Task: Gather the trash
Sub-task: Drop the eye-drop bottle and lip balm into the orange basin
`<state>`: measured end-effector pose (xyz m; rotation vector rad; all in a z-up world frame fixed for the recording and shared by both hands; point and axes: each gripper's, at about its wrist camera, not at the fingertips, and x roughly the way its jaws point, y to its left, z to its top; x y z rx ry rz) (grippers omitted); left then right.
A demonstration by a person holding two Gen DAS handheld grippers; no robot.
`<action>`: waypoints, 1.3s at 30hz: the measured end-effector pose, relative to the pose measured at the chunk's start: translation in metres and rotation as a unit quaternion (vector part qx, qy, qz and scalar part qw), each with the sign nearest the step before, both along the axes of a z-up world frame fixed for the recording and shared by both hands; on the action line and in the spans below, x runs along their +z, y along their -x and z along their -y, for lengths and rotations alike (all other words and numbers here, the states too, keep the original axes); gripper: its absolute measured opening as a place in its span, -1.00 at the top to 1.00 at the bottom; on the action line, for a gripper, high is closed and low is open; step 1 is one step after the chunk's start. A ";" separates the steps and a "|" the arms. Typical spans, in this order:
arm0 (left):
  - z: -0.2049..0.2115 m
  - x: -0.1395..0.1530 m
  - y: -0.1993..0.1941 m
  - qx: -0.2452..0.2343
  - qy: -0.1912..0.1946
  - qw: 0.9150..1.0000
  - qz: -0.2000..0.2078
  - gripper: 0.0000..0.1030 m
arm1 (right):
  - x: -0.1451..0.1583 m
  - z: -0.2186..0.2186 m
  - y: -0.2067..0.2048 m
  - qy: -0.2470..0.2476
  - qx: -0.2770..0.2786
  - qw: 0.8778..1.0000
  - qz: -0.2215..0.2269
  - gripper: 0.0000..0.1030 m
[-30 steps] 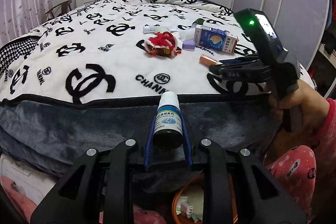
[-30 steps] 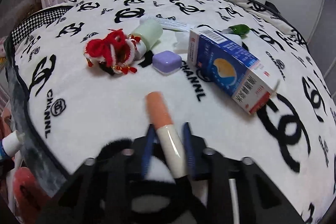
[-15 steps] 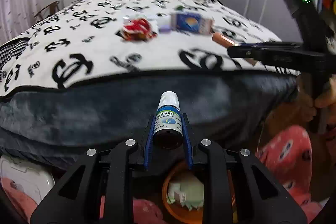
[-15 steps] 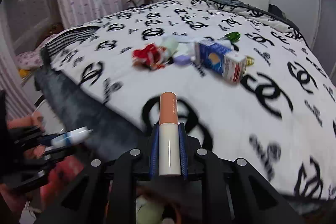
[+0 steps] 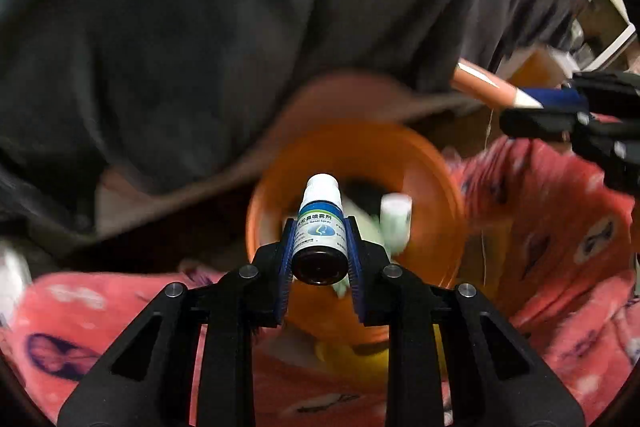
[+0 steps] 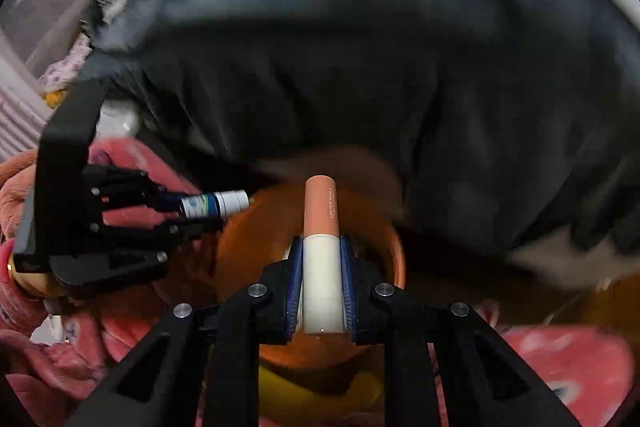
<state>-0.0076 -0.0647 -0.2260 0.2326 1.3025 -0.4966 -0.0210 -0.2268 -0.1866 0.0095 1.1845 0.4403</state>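
Orange plastic filled the middle of both wrist views: a round bin (image 5: 436, 187) stood on the floor at the foot of the bed, under the hanging dark grey blanket (image 5: 240, 27). Pale scraps and a white-and-green tube (image 5: 395, 223) lay inside it, though blur hid what most of them were.

The left claw (image 5: 320, 247) pointed steeply down over the bin's mouth, its blue pads clamped tight on a small dark nasal spray bottle (image 5: 320, 227) with a blue-and-white label and white cap; the cap end pointed away from the camera, above the bin. From the right wrist camera the same bottle (image 6: 212, 205) stuck out of that claw at the left, reaching the bin's near rim.

The right claw (image 6: 322, 283) was likewise closed narrow, gripping a lipstick tube (image 6: 322, 247) by its cream lower half, the peach cap jutting forward over the bin (image 6: 392, 247). In the left view the lipstick (image 5: 492, 89) hung at the upper right, beyond the bin's edge.

Pink patterned pyjama fabric (image 5: 560, 227) flanked the bin on both sides.
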 end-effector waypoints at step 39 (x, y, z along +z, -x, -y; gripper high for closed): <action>0.019 -0.094 -0.030 0.023 -0.082 0.987 -0.133 -0.28 | -0.088 0.008 -0.018 0.028 -0.059 0.990 -0.128 -0.15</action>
